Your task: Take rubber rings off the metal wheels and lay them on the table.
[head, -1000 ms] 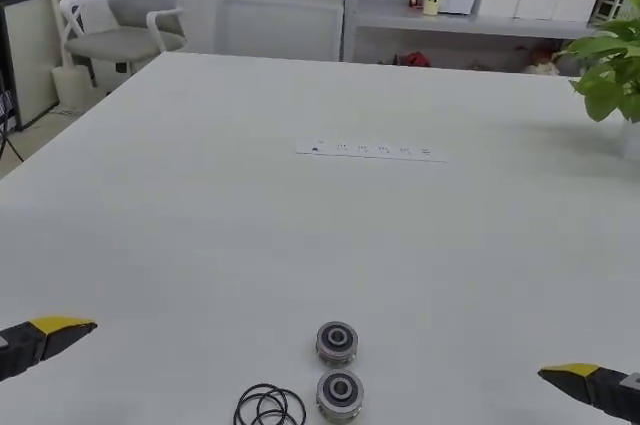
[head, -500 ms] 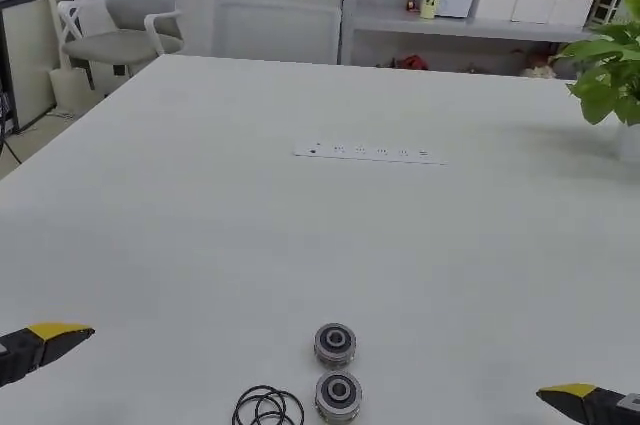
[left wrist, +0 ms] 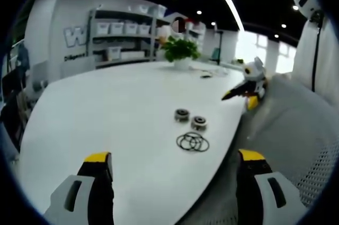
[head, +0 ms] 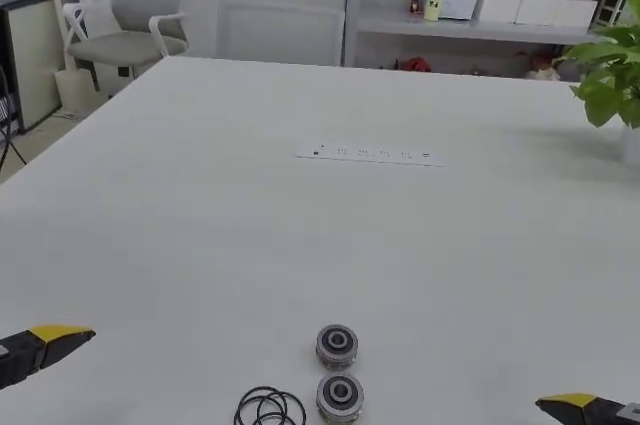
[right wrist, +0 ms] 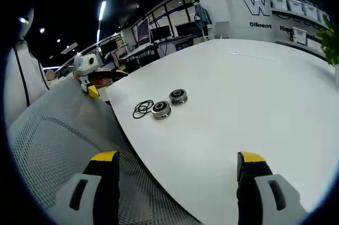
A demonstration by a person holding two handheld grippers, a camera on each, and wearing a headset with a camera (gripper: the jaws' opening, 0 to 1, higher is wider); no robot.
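The left tongs (left wrist: 174, 156) and right tongs (right wrist: 177, 156) both gape empty at the near edge of the table (head: 300, 225), well apart from the two metal wheels (head: 337, 344) between them. Loose rubber rings (head: 270, 407) lie just beside the nearer wheel (head: 340, 395). Whether any ring remains mounted is unclear; if so, the next move probably means reaching in to pin a wheel.

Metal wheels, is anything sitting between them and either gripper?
Only the loose rubber rings, flat on the table on the left gripper's side of the nearer metal wheel. Bare table toward the right gripper.
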